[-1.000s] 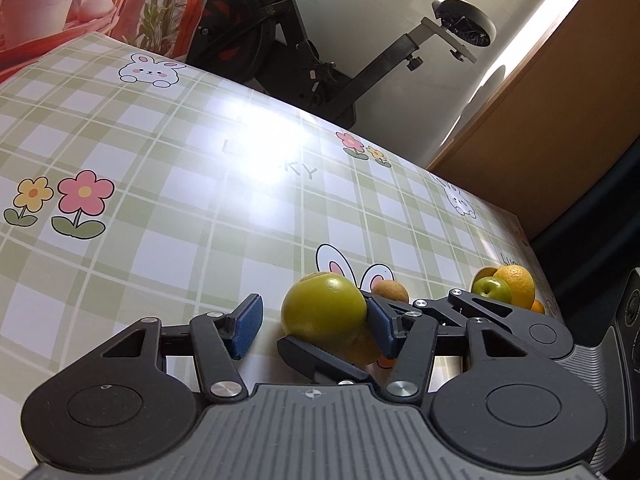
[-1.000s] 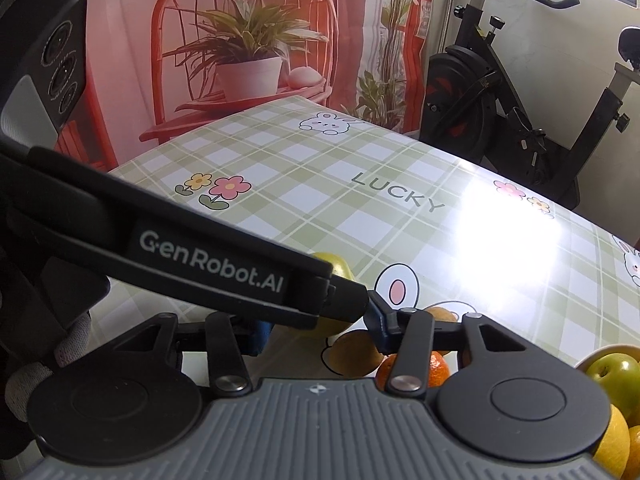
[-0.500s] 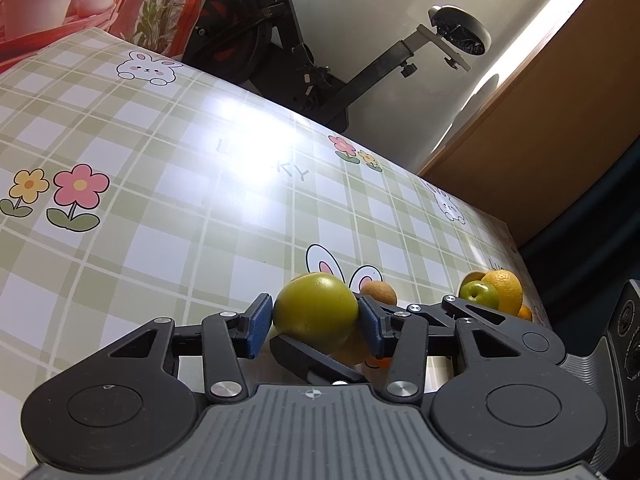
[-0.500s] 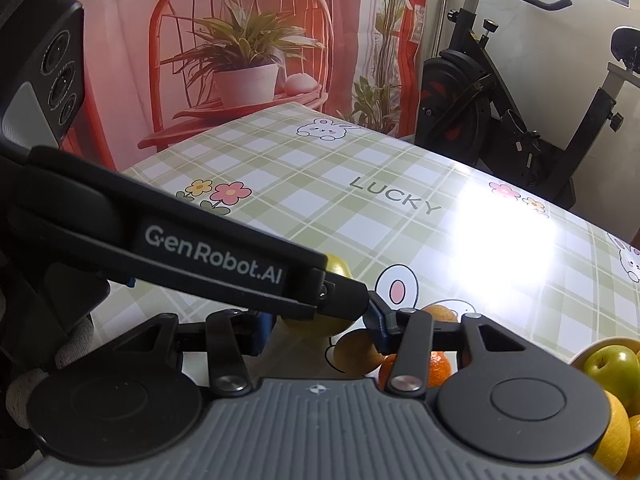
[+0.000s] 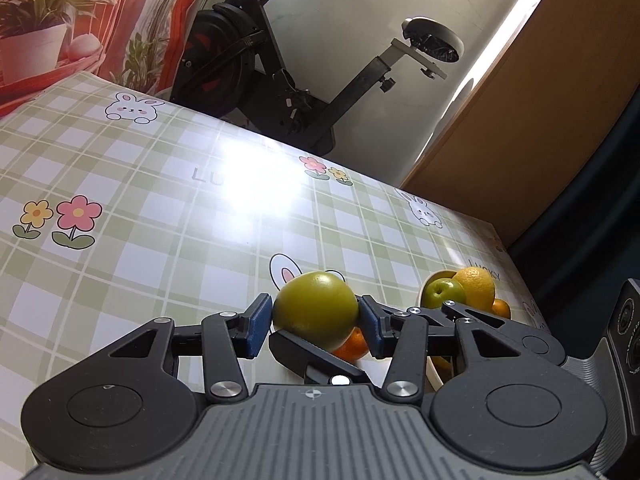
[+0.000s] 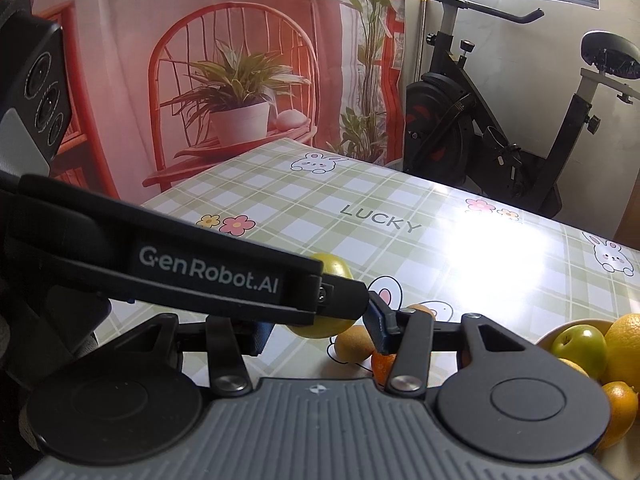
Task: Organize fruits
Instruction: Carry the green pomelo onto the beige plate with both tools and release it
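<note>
The left gripper's arm (image 6: 200, 268) hides most of the green fruit (image 6: 334, 266); the bowl (image 6: 560, 330) is cut off.

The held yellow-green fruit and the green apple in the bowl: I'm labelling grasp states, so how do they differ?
The yellow-green fruit sits between the left hand-held gripper's pads; the green apple rests in the bowl. The fruit looks larger and duller; the apple is glossier, with a stem dimple. Both are round and greenish.

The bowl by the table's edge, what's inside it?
The bowl holds a green apple, a big yellow citrus and an orange. Anything beneath them is covered.
</note>
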`<move>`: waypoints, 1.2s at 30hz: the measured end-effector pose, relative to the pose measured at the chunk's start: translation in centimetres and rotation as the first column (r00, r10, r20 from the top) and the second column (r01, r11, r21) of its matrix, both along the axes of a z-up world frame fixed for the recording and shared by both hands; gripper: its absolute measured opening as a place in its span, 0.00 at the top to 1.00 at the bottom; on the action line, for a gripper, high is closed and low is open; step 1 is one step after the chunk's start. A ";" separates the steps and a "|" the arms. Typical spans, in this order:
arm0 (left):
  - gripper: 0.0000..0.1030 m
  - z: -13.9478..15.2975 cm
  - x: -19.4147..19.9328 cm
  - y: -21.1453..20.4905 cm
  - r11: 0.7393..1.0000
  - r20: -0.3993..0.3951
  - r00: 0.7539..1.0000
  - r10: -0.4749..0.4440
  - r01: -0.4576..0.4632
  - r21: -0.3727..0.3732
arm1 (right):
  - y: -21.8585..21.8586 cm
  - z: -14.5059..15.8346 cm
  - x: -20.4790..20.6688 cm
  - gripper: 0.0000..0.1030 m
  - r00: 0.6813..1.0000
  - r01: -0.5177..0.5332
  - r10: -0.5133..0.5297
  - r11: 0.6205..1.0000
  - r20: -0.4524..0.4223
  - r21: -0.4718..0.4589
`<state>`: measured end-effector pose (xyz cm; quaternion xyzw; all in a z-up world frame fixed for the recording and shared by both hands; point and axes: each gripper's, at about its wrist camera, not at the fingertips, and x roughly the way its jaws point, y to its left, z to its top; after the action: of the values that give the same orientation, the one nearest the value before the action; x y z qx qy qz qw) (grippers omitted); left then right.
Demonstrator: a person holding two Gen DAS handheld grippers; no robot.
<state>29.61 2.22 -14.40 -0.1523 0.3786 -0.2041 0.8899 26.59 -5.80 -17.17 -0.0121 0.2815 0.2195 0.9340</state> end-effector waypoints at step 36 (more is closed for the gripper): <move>0.51 2.4 -2.9 -18.0 0.899 0.055 0.922 -0.383 0.359 0.253 | -17.2 0.3 -7.7 0.52 0.935 0.343 -0.355 0.914 0.016 0.215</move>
<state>26.71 -15.75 -12.03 0.0412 0.3756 -0.3308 0.8648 18.87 -23.01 -16.82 0.1303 0.2290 0.0772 0.9616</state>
